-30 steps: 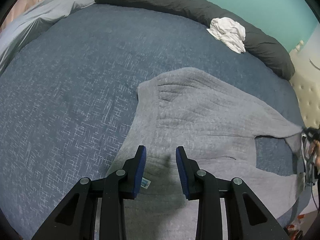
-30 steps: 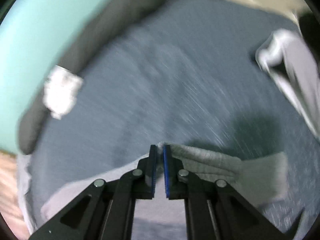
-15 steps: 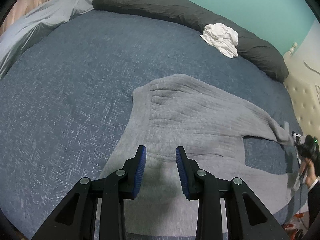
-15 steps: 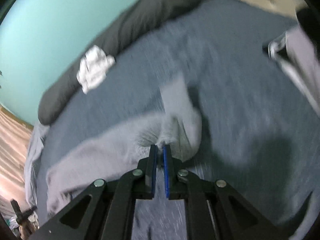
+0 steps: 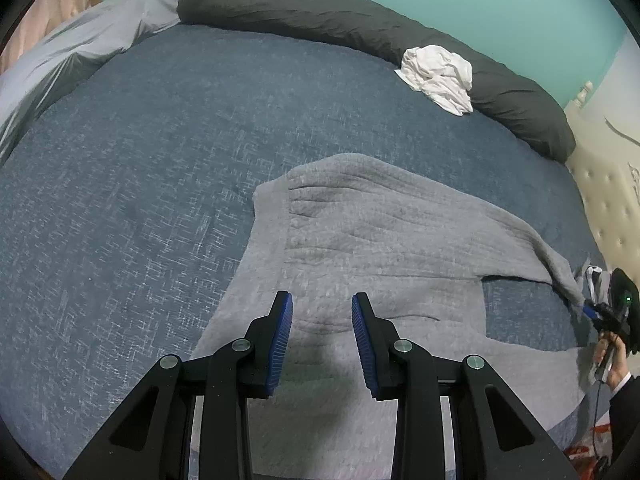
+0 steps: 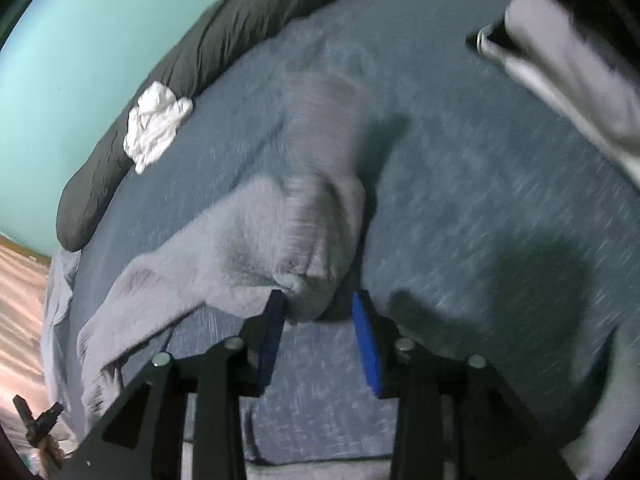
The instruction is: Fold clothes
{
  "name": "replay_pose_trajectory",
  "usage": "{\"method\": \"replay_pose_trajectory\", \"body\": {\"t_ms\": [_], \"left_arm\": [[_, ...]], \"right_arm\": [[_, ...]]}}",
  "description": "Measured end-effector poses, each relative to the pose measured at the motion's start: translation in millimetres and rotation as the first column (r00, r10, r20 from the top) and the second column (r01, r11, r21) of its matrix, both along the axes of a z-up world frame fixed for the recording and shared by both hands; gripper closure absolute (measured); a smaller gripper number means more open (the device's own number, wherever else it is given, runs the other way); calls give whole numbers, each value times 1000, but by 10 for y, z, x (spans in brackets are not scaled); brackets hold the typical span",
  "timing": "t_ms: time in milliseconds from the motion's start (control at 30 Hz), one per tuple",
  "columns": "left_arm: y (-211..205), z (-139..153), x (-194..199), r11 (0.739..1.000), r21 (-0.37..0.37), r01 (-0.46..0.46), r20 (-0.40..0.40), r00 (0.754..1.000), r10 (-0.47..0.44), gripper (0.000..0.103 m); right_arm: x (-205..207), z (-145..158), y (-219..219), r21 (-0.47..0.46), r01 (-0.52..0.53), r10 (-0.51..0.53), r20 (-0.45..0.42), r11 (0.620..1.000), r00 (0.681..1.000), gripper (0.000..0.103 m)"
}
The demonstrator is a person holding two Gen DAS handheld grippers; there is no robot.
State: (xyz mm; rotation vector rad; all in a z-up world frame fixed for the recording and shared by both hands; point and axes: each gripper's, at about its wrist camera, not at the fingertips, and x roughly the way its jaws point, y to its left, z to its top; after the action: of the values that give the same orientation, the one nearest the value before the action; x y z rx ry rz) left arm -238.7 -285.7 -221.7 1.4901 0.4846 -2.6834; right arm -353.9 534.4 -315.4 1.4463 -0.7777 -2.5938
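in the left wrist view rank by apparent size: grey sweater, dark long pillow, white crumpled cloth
1. grey sweater, though it lies nearest the camera
2. dark long pillow
3. white crumpled cloth

We see the right gripper (image 6: pixel 320 312) now spread wide; 0.5 s and 1.0 s ago its pads were pinched nearly together on the sweater (image 5: pixel 384 240) sleeve. The sleeve (image 6: pixel 316 208) end now bunches between the parted pads, touching the left one, clear of the right one. Over the last second the sleeve swung from lying flat low in the right view to stretched up the bed (image 6: pixel 480 160). In the left view the sweater slid slightly lower and rightward, and the sleeve tip at the far gripper (image 5: pixel 588 312) now looks pulled taut.
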Motion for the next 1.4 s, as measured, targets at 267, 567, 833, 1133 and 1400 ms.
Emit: {"method": "replay_pose_trajectory", "body": {"t_ms": [267,567,833,1133,1400], "left_arm": [[15,-27,-36,1000,-16,-1,12,1000,1,69],[-4,-128,-64,999,-36,-6,41,999,7,69],[12,-180,-116,999,-49,-4,53,999,7,69],[45,-199,-101,999,-34,-6,55,998,8,69],[43,-129,-86,999,-45,3,56,998,0,69]], "right_arm": [[-275,176,275,59,156,-154,-42,986,987,56],[-581,-159,579,22,245,-245,9,969,969,56],[-614,49,515,86,187,-177,-116,979,977,99],[-320,465,955,137,301,-251,-298,944,921,99],[-383,-181,907,243,254,-252,-41,936,967,96]]}}
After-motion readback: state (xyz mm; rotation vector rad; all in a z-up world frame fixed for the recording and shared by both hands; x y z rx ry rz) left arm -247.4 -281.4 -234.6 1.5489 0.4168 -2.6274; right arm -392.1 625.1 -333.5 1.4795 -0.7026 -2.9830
